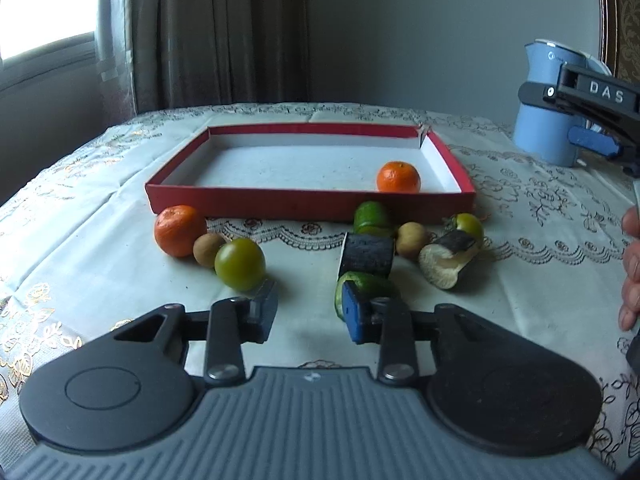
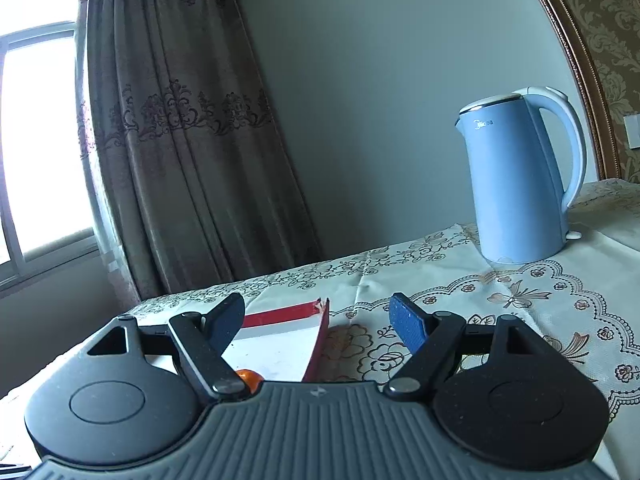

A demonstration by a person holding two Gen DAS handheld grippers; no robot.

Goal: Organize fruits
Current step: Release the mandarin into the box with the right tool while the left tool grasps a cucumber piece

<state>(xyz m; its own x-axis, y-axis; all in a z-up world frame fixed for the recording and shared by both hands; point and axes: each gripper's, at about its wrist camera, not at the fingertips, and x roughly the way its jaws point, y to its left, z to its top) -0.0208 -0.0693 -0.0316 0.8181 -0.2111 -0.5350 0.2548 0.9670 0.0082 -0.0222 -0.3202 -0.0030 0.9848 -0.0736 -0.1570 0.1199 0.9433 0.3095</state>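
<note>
A red shallow box with a white floor lies mid-table, one orange inside at its right. In front of it lie another orange, a brown longan, a green round fruit, a dark-skinned cut piece and more green fruit. My left gripper hovers low before them, open by a narrow gap with only cloth between its pads. A green fruit sits just behind its right pad. My right gripper stands open and empty above the box's far right corner.
A blue kettle stands at the back right on the patterned tablecloth. A second longan, a white-fleshed cut piece and a green fruit lie right of the group. A person's hand shows at the right edge.
</note>
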